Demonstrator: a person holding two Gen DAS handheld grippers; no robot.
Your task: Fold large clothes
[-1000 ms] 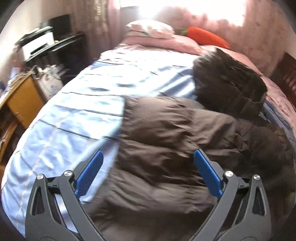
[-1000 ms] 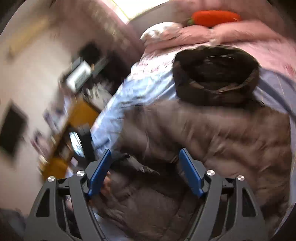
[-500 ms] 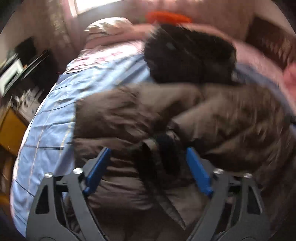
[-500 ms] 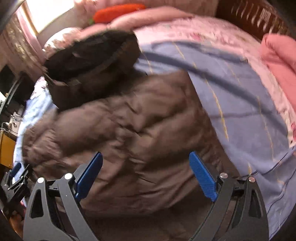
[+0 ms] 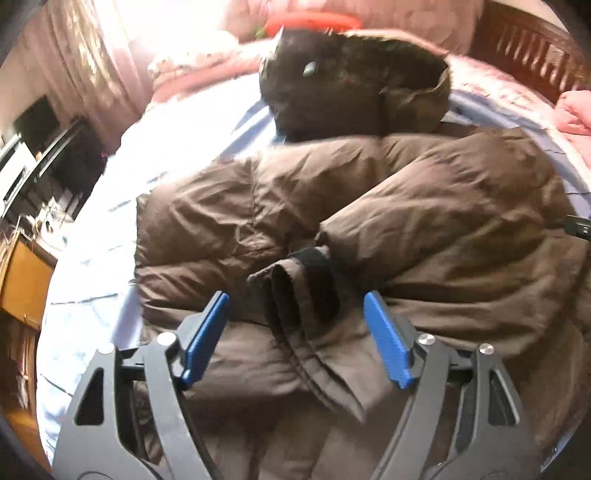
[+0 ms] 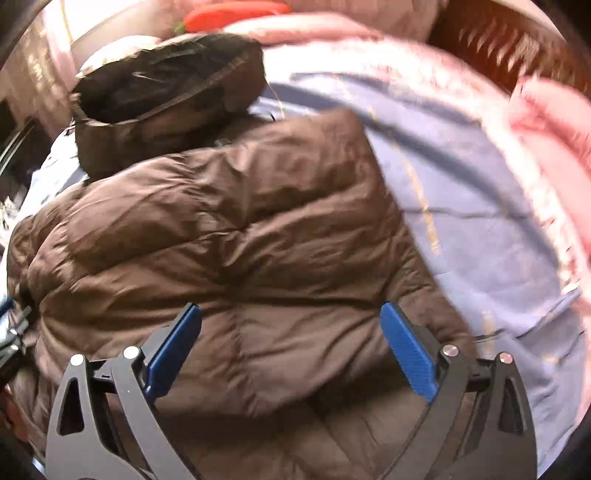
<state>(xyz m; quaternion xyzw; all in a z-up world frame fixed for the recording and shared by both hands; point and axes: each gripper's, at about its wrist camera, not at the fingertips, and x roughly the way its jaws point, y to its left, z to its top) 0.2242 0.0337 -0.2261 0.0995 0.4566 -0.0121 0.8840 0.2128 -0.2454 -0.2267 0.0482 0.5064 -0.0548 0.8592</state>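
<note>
A large brown puffer jacket [image 5: 424, 206] lies on the bed with a sleeve folded across its body. Its dark fur-lined hood [image 5: 351, 85] points toward the pillows. The sleeve cuff [image 5: 306, 284] lies between the fingers of my left gripper [image 5: 295, 310], which is open and hovers just above it. In the right wrist view the jacket [image 6: 229, 229] fills the middle and the hood [image 6: 166, 92] sits at the upper left. My right gripper [image 6: 290, 325] is open and empty over the jacket's right side.
The bed has a light blue sheet [image 6: 461, 206] with a pink quilt [image 6: 546, 122] at the right. Pillows and an orange carrot-shaped cushion [image 6: 232, 13] lie at the head. A desk and shelves [image 5: 33, 177] stand left of the bed. A wooden bed frame [image 5: 528, 48] stands at the far right.
My left gripper swung right from the jacket's left edge to over the folded sleeve cuff. My right gripper swung right from the jacket's left side to its right side. Both stayed open.
</note>
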